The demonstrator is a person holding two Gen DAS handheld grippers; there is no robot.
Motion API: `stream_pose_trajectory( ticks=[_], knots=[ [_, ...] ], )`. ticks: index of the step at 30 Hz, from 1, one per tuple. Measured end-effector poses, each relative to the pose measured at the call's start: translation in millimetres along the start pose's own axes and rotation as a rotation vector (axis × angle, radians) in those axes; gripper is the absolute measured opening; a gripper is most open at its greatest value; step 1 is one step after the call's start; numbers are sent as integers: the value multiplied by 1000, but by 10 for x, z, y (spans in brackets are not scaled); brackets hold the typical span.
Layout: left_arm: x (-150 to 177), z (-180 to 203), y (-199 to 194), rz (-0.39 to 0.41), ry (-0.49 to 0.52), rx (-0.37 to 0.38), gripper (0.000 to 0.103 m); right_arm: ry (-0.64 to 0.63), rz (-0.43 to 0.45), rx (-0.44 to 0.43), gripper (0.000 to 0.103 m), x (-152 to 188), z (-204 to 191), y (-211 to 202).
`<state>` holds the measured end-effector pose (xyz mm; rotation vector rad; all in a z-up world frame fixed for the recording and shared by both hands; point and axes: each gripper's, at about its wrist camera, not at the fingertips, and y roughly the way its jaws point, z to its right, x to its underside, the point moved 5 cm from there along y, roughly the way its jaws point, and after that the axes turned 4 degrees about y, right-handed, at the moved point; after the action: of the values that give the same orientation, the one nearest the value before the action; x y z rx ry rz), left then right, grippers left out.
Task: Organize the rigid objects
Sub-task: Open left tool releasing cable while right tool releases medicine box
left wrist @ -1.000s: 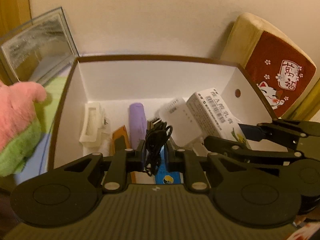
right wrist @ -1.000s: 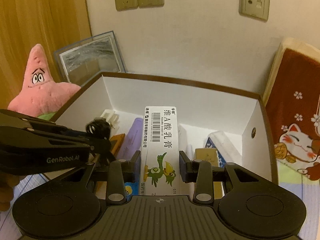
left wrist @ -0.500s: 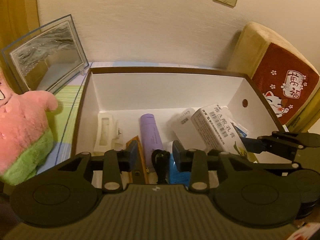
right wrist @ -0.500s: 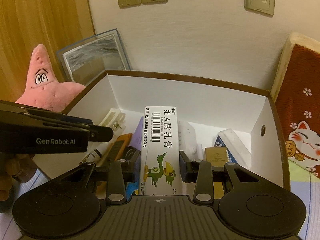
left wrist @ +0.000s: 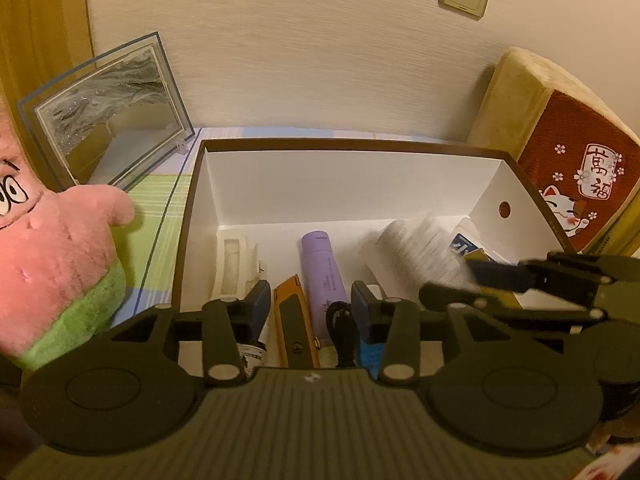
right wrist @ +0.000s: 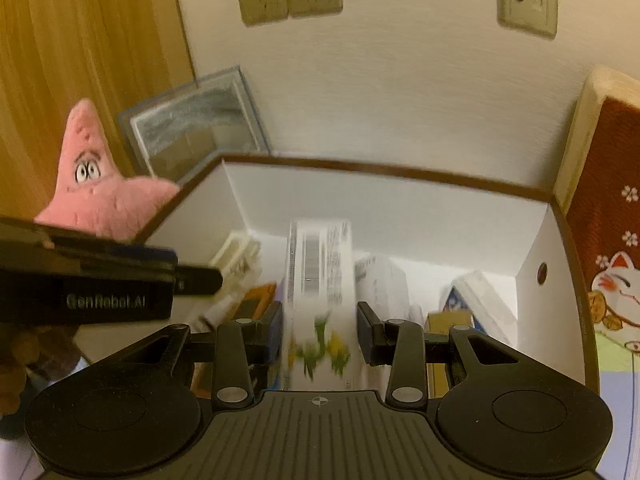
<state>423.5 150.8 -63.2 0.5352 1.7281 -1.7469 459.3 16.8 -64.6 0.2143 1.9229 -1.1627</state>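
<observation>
A white box with a brown rim (left wrist: 352, 145) holds a purple tube (left wrist: 322, 272), an orange utility knife (left wrist: 294, 320), a cream plastic piece (left wrist: 234, 264) and a black cable (left wrist: 340, 322). My left gripper (left wrist: 308, 304) hangs over the box's near end with its jaws opening. The cable lies loose below them, touching neither pad. In the right wrist view my right gripper (right wrist: 318, 332) is shut on a white medicine carton (right wrist: 320, 280), held upright over the box and blurred. The left gripper (right wrist: 192, 270) reaches in from the left there.
A pink star plush (left wrist: 52, 248) and a framed glass picture (left wrist: 108, 108) stand left of the box. A red cushion with a cat print (left wrist: 576, 184) leans on the wall at the right. More cartons (right wrist: 464, 300) lie in the box's right end.
My left gripper let go of the black cable, which dropped into the box, and its jaws spread apart. The right gripper kept its hold on the carton, which now looks blurred.
</observation>
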Motion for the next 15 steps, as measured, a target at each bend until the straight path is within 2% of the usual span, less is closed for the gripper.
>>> stream_pose_trajectory(
  ticks=[3,5,8,13,15],
  knots=[
    [-3,-17,-17,5,-3,-7,44,-14,37,-2,40,-83,-29,-39],
    [4,-31,-44,9,-3,-10,47,-18,48,3,53,-110,-23,-78],
    [23,-47,-92,19,-1,-13,54,-5,47,2,60,-95,18,-137],
    [48,-59,-161,26,2,-16,55,-7,32,9,64,-7,74,-244],
    [60,-49,-210,32,4,-17,59,-5,32,20,65,27,86,-298]
  ],
)
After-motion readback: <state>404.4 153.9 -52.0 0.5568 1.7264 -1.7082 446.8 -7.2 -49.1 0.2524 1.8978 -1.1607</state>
